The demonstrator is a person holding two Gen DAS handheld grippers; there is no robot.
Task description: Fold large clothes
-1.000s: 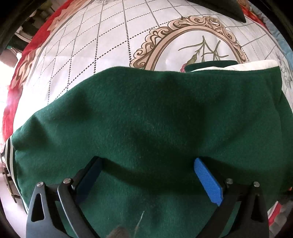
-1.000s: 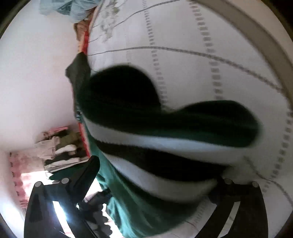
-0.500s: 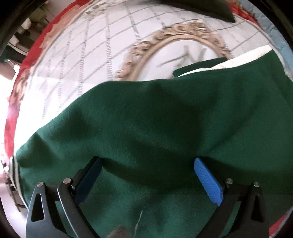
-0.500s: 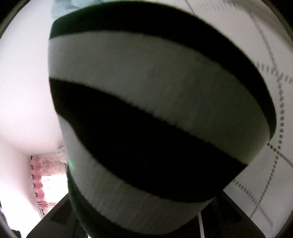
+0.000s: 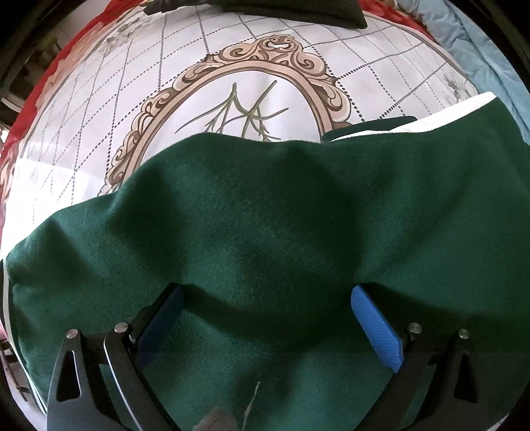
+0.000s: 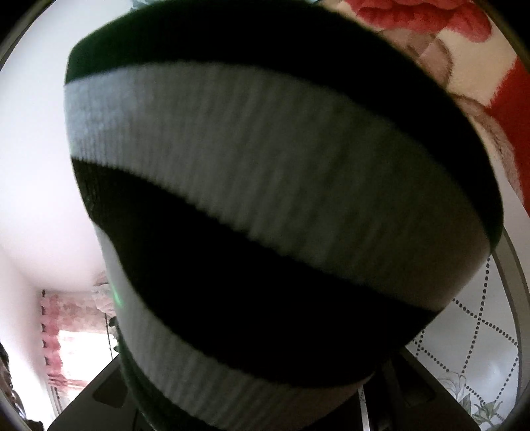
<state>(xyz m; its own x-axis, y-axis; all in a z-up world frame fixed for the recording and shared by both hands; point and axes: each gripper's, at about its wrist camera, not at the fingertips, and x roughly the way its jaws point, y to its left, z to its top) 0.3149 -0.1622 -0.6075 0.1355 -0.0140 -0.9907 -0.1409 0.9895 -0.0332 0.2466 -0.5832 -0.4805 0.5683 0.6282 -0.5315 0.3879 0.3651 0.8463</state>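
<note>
A large dark green garment (image 5: 281,232) with a white lining edge (image 5: 457,109) lies spread over the patterned bed sheet (image 5: 232,99). My left gripper (image 5: 266,315) is open just above the green cloth, its blue pads (image 5: 376,326) wide apart and holding nothing. In the right wrist view the garment's ribbed band with green and white stripes (image 6: 265,205) is lifted and fills the frame. It comes up from between my right gripper's fingers (image 6: 109,391), whose tips are hidden by the cloth.
A dark folded item (image 5: 298,13) lies at the far edge of the bed. A light blue blanket (image 5: 480,56) lies at the far right. The sheet's red floral border (image 6: 430,20) and a white wall with a pink curtain (image 6: 59,331) show behind the band.
The right gripper has raised the striped band, which now fills its view, with the sheet's red border behind it. The left view has tilted, so more of the bed shows; its jaws stay open.
</note>
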